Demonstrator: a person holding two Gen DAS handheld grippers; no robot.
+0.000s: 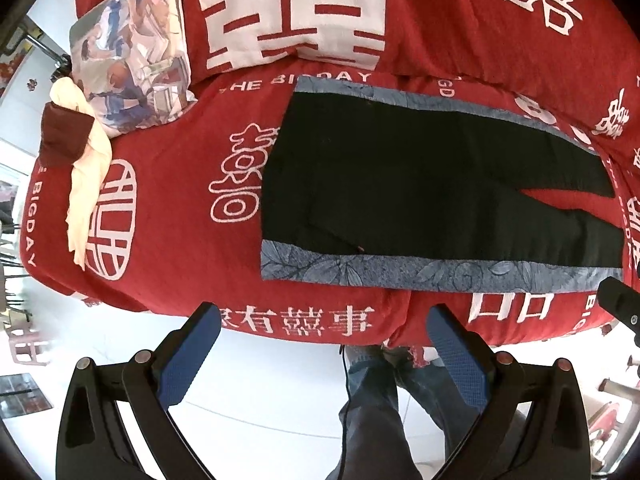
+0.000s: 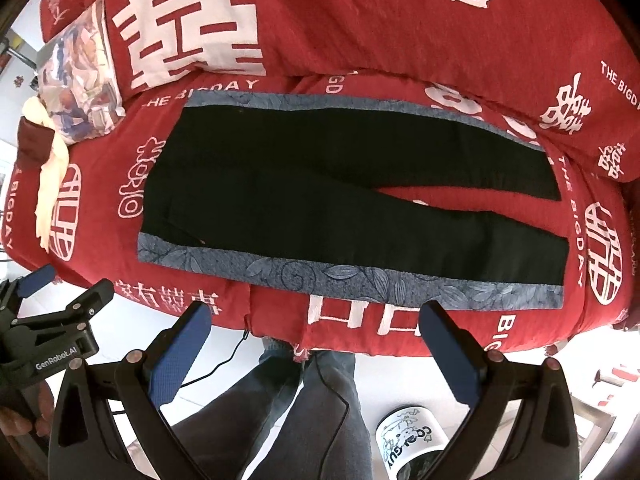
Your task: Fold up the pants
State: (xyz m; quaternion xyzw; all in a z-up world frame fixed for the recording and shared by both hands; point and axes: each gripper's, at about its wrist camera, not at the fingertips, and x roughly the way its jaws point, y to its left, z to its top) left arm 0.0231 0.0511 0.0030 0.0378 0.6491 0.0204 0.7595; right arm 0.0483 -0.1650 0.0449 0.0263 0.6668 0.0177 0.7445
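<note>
Black pants (image 1: 400,184) with blue-grey floral side stripes lie flat on a red bed, waist to the left and the two legs spread apart to the right. They also show in the right wrist view (image 2: 320,196). My left gripper (image 1: 324,316) is open and empty, held above the floor in front of the bed's near edge, short of the pants. My right gripper (image 2: 316,312) is open and empty, likewise in front of the near edge. The left gripper shows at the left edge of the right wrist view (image 2: 52,328).
The red bedspread (image 1: 180,160) has white lettering. A printed pillow (image 1: 132,60) and a cream and maroon cloth (image 1: 80,168) lie at the bed's left end. Large red pillows (image 2: 400,20) line the far side. A white bucket (image 2: 408,444) stands on the floor by the person's legs (image 2: 280,420).
</note>
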